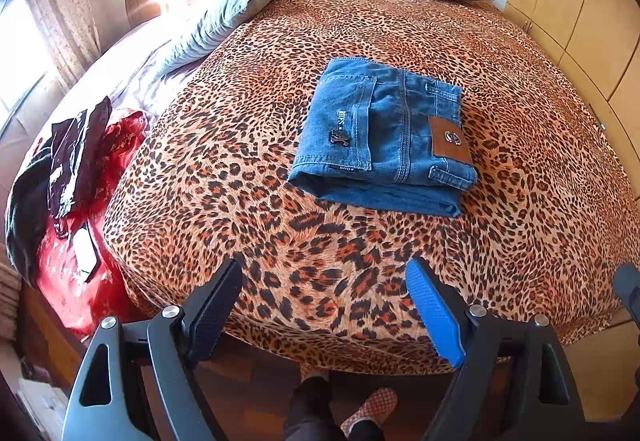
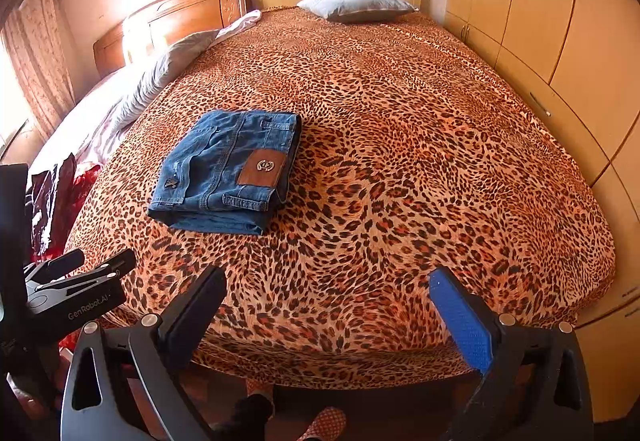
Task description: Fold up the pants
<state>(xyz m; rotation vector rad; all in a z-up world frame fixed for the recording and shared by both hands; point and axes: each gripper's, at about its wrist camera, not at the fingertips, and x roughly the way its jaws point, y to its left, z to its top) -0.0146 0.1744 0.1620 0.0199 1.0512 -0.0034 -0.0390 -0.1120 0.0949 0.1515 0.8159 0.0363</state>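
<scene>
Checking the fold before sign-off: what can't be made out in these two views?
- Folded jeans: lower layers and legs hidden under the top panel, both views.
- Brown patch: emblem too small to read.
- Left gripper: only partly in the right wrist view, cut by the edge.

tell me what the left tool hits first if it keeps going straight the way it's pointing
Most likely the leopard-print bedspread: the open left tool aims down at bare cover near the bed's foot, short of the folded jeans. Depth is hard to judge.

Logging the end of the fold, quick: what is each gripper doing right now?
Left gripper: open, holding nothing.
Right gripper: open, holding nothing.
Jeans lie folded, untouched.
</scene>
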